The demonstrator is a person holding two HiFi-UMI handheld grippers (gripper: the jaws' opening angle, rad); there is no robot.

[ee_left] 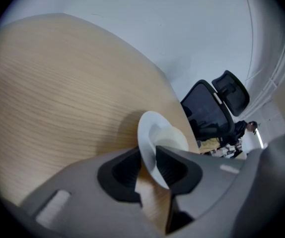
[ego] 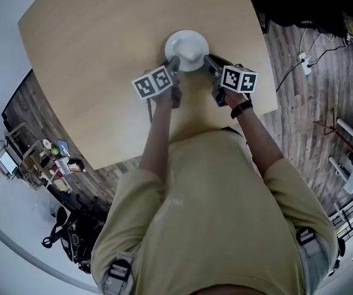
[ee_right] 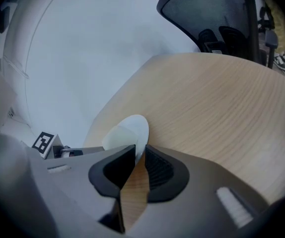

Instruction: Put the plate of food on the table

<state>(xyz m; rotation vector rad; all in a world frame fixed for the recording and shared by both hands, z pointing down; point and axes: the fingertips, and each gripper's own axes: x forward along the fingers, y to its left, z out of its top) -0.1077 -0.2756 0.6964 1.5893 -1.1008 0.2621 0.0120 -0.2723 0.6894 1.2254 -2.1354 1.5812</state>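
White plate (ego: 178,39) with a pale lump of food (ego: 190,54) seemingly down flat on the light wooden table (ego: 96,54), just ahead of the person. Left gripper (ee_left: 149,163) parted and slack round the near rim; right gripper (ee_right: 139,156) pinching the opposite rim. Best to loosen the right claw as well, then draw both straight back and level, without hooking the rim or dragging the plate.

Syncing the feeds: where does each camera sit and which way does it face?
Head view: on the head, steeply down at table, plate; arms, torso, left gripper, right gripper show.
Left gripper view: on that gripper, along its jaws, plate rim between, toward a chair.
Right gripper view: on that gripper, jaws closed on the rim, looking across the table.
All share plate and table.
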